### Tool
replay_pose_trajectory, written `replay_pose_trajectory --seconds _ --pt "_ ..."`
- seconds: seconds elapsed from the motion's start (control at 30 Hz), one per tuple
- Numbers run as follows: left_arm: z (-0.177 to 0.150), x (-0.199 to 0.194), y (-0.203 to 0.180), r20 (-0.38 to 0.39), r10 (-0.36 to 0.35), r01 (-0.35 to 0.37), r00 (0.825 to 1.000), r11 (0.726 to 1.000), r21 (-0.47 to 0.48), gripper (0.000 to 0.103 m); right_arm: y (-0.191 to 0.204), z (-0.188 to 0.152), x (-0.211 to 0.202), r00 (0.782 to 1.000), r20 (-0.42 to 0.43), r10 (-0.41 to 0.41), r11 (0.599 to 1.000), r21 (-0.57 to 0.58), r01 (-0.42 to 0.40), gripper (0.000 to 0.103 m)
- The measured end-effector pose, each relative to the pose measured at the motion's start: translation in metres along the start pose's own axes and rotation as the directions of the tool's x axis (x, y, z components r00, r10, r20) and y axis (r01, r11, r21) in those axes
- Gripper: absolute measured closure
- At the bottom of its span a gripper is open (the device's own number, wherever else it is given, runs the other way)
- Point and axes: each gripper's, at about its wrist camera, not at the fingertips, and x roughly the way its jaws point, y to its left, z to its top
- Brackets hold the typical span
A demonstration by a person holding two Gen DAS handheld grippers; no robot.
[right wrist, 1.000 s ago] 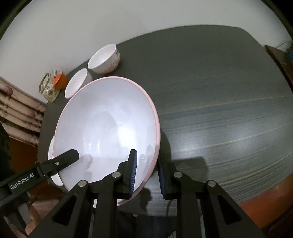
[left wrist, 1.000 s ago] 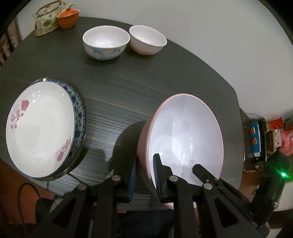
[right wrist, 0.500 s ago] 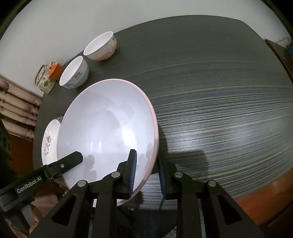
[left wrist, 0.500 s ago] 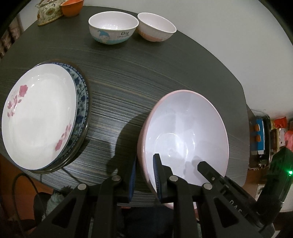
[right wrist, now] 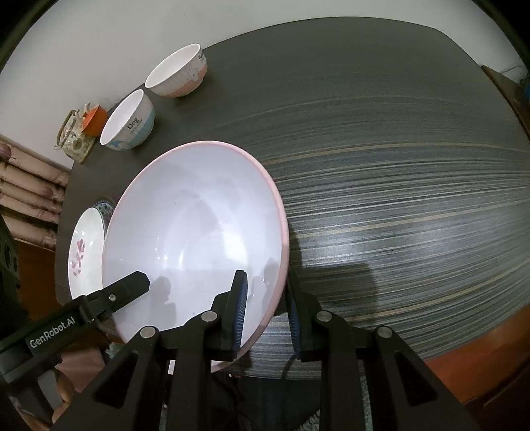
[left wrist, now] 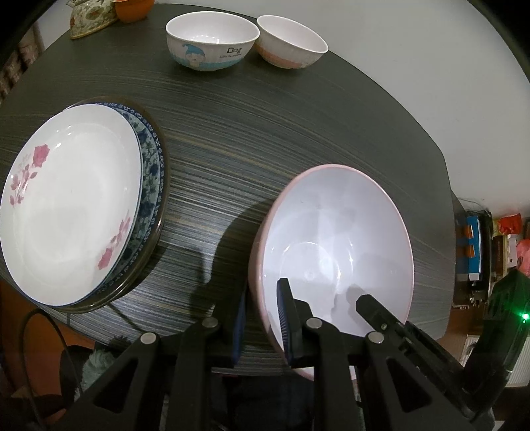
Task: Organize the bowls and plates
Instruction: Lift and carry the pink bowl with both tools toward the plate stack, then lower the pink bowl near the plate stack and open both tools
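A large pink bowl (left wrist: 334,245) with a white inside is held over the near edge of the dark table (left wrist: 265,132). My left gripper (left wrist: 261,318) is shut on its left rim. My right gripper (right wrist: 265,311) is shut on its right rim; the bowl (right wrist: 198,238) fills that view's left half. A white plate with pink flowers (left wrist: 69,212) lies on a blue patterned plate (left wrist: 152,172) at the left. Two small bowls stand at the far side: a white and blue one (left wrist: 212,43) and a white and pink one (left wrist: 291,43).
A floral teapot (left wrist: 89,16) and an orange cup (left wrist: 131,8) stand at the far left corner. Shelves with clutter (left wrist: 480,245) lie beyond the table's right edge. The table (right wrist: 397,165) stretches wide to the right of the bowl.
Both grippers with the pink bowl have come lower and closer over the table; the small bowls and the plates now look nearer. The grips have not changed.
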Motion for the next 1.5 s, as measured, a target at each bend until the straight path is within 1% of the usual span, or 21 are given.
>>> replay_pose_trajectory --seconds 0.3,0.33,0.43,0.57,0.67,0.73,0.8,0.9,1.03,1.07,1.17,1.23,1.3,1.33,1.43,1.5 --pt "0.0 0.003 0.004 -0.013 -0.01 0.01 1.0 1.0 -0.011 0.085 0.003 -0.001 0.001 1.0 0.002 -0.008 1.0 -0.004 0.008 0.078" --pt "0.001 0.003 0.005 -0.012 -0.013 0.013 1.0 1.0 -0.011 0.085 0.003 -0.001 0.002 1.0 0.0 -0.008 1.0 -0.004 0.008 0.075" --pt "0.002 0.002 0.007 -0.008 -0.019 0.019 1.0 1.0 -0.014 0.085 0.002 -0.002 0.005 1.0 -0.014 0.002 1.0 0.007 -0.002 0.072" --pt "0.004 -0.001 0.01 -0.001 -0.032 0.032 0.999 0.999 -0.018 0.085 0.004 -0.001 0.003 1.0 -0.004 -0.004 1.0 0.001 0.004 0.067" --pt "0.005 -0.004 0.014 0.006 -0.032 0.032 0.999 0.999 -0.025 0.085 0.006 0.0 0.001 1.0 0.006 -0.012 1.0 -0.003 0.012 0.06" --pt "0.006 -0.006 0.015 0.007 -0.038 0.038 0.999 0.999 -0.027 0.084 0.005 0.001 0.001 1.0 0.01 -0.014 1.0 0.003 0.014 0.054" --pt "0.007 -0.008 0.017 0.01 -0.04 0.04 0.999 0.999 -0.033 0.084 0.003 0.003 -0.001 1.0 0.015 -0.009 1.0 0.011 0.009 0.052" --pt "0.01 -0.012 0.018 0.019 -0.037 0.038 0.999 0.998 -0.042 0.079 -0.001 0.007 -0.004 1.0 0.026 -0.001 1.0 0.03 0.0 0.051" --pt "0.013 -0.019 0.023 0.034 -0.044 0.046 0.998 0.998 -0.049 0.074 -0.004 0.012 -0.01 0.999 0.05 0.004 0.999 0.045 -0.006 0.051" --pt "0.013 -0.02 0.023 0.04 -0.045 0.047 0.998 0.998 -0.051 0.071 -0.005 0.013 -0.012 0.998 0.056 0.0 0.999 0.047 -0.003 0.05" --pt "0.016 -0.027 0.022 0.073 -0.032 0.035 0.997 0.999 -0.041 0.069 -0.003 0.015 -0.016 0.997 0.071 0.002 0.999 0.049 -0.005 0.05" --pt "0.017 -0.033 0.022 0.089 -0.036 0.039 0.995 0.999 -0.035 0.067 -0.001 0.016 -0.018 0.997 0.076 0.006 0.999 0.042 -0.009 0.05" --pt "0.019 -0.038 0.022 0.109 -0.037 0.04 0.993 0.999 -0.03 0.061 0.002 0.017 -0.02 0.996 0.086 0.006 0.999 0.037 -0.009 0.05" --pt "0.02 -0.04 0.022 0.115 -0.036 0.039 0.993 0.999 -0.027 0.06 0.003 0.017 -0.022 0.996 0.092 0.009 0.999 0.033 -0.012 0.05" --pt "0.025 -0.046 0.025 0.132 -0.036 0.04 0.991 0.999 -0.028 0.059 0.008 0.019 -0.027 0.994 0.11 0.013 1.0 0.017 -0.015 0.049" --pt "0.029 -0.051 0.026 0.143 -0.035 0.04 0.989 0.999 -0.034 0.059 0.013 0.021 -0.03 0.993 0.119 0.014 1.0 0.0 -0.014 0.047"
